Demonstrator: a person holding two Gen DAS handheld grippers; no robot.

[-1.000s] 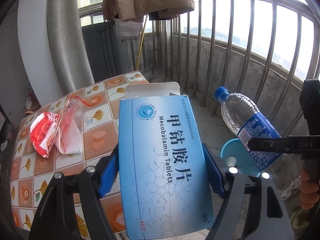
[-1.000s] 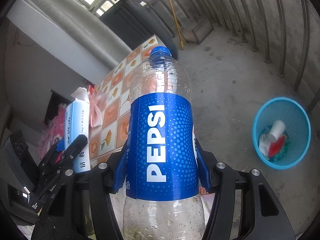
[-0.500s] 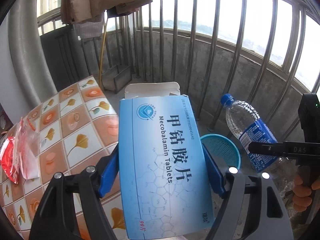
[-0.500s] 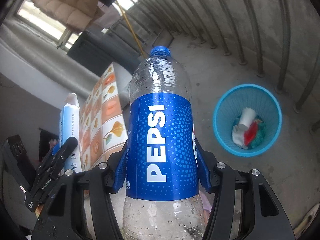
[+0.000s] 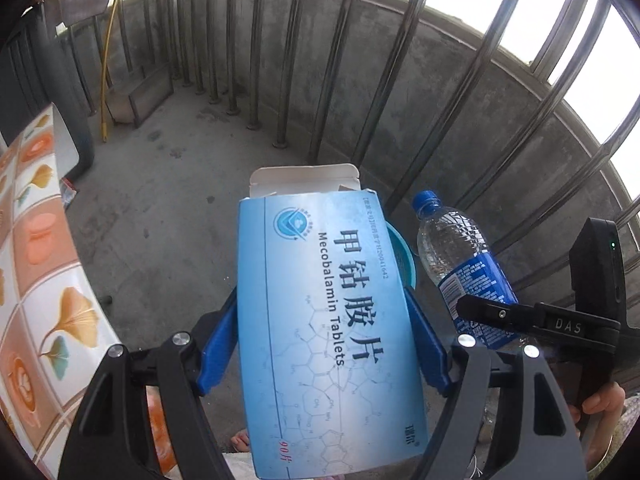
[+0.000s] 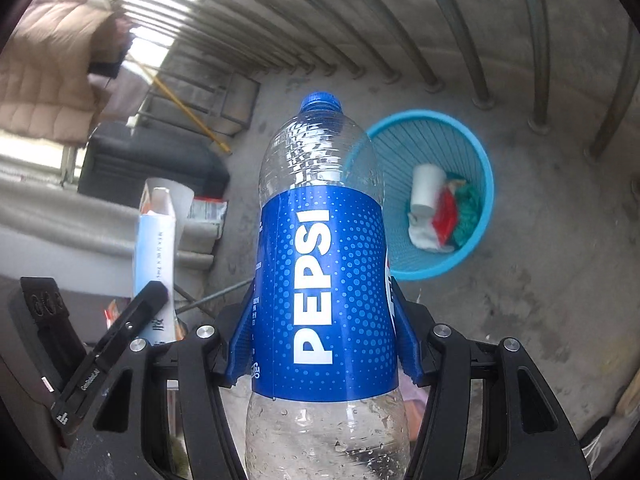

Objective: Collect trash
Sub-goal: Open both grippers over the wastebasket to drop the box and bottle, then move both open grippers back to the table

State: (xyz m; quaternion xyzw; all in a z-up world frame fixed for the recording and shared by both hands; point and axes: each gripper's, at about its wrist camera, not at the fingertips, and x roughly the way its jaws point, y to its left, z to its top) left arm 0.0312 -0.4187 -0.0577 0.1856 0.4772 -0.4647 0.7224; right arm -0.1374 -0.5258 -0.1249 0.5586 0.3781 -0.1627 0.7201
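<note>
My left gripper (image 5: 322, 344) is shut on a light blue tablet box (image 5: 324, 320) whose white top flap hangs open. My right gripper (image 6: 324, 340) is shut on an empty clear Pepsi bottle (image 6: 320, 280) with a blue label and blue cap. In the left wrist view the bottle (image 5: 460, 264) shows to the right of the box. A blue plastic waste basket (image 6: 476, 152) stands on the concrete floor ahead of the bottle, holding a white roll, a red wrapper and green scraps. In the left wrist view only the basket's rim (image 5: 404, 256) peeks out behind the box. The right wrist view shows the box (image 6: 154, 248) at left.
A table with an orange leaf-pattern tiled top (image 5: 44, 280) lies at the left edge. Metal railing bars (image 5: 384, 80) on a low concrete wall curve around the balcony. A yellow-handled tool (image 5: 106, 80) leans in the far corner by a metal frame. A padded jacket (image 6: 52, 68) hangs above.
Both grippers have swung away from the table toward the floor and come lower, each keeping its hold. The basket has grown larger and moved toward the centre in the right wrist view.
</note>
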